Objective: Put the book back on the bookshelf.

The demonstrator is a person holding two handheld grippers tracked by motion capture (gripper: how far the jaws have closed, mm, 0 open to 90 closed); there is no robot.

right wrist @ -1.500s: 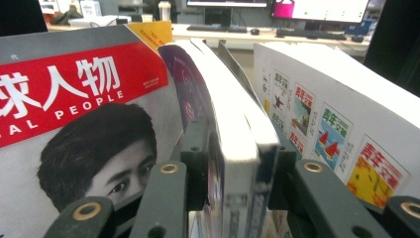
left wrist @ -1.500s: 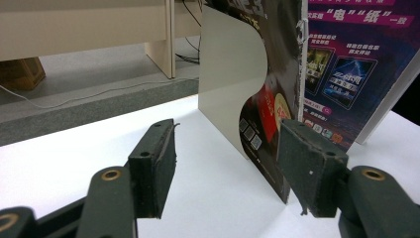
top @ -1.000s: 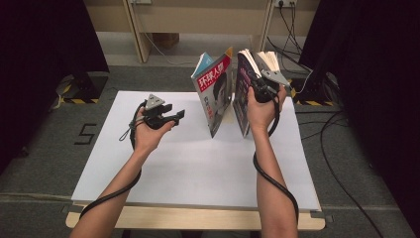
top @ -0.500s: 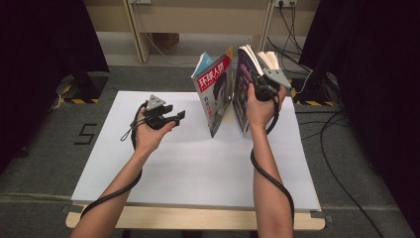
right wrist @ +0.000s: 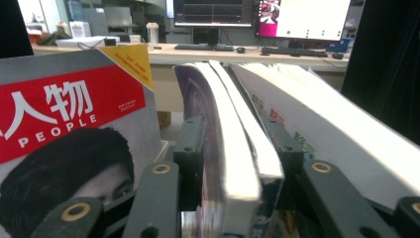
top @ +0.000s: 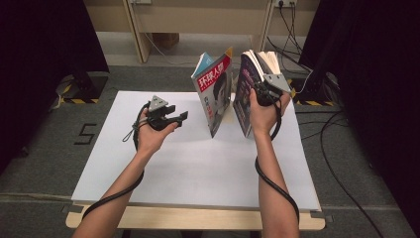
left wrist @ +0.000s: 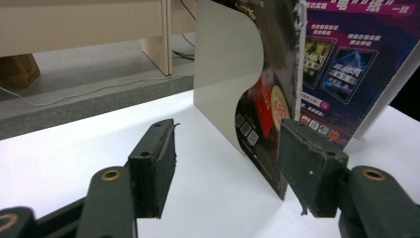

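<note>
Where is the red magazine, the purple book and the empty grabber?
red magazine [top: 214, 82], high view, on its red title band.
purple book [top: 243, 94], high view, on its purple cover.
left gripper [left wrist: 225, 163], left gripper view, between its open jaws.

In the right gripper view we cannot tell whether the pads of the right tongs [right wrist: 233, 163] press on the purple-covered book [right wrist: 223, 148] between them; its lower part is cut off by the bottom edge. The red magazine [right wrist: 64, 144] loses its left side there. In the left gripper view, the magazine's top is cropped. From above, the person's hand [top: 265, 111] hides the book's lower spine.
</note>
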